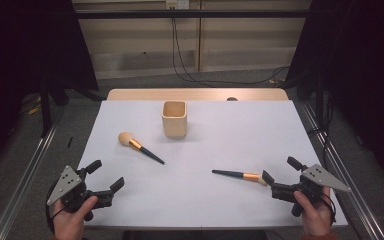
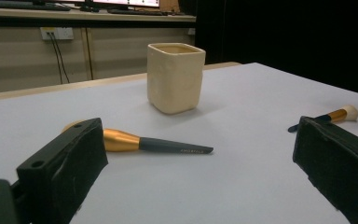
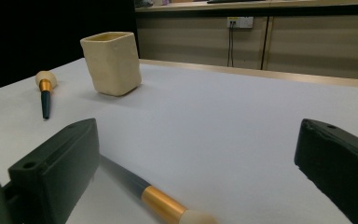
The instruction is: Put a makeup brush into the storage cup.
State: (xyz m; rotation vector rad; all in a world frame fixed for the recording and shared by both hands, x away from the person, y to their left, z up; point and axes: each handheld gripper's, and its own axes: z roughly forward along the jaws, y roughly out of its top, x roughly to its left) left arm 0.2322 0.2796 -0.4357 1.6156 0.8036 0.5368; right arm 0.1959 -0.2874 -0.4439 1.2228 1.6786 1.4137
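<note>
A cream square cup (image 1: 174,119) stands upright at the back middle of the white table (image 1: 230,130). Two makeup brushes with gold ferrules and dark handles lie flat: the left brush (image 1: 140,147) in front-left of the cup, the right brush (image 1: 239,175) near the front right. My left gripper (image 1: 106,176) rests open at the front left corner, with nothing between its jaws. The open right gripper (image 1: 281,169) sits at the front right, its near jaw just beside the right brush's bristle end (image 3: 193,217). From the left gripper view, the cup (image 2: 175,77) and left brush (image 2: 154,143) lie ahead.
The table's wooden far edge (image 1: 195,94) borders the white sheet. Metal rails (image 1: 27,170) run along both sides of the table. Cables (image 1: 190,75) trail on the floor beyond, in front of a wall with a socket.
</note>
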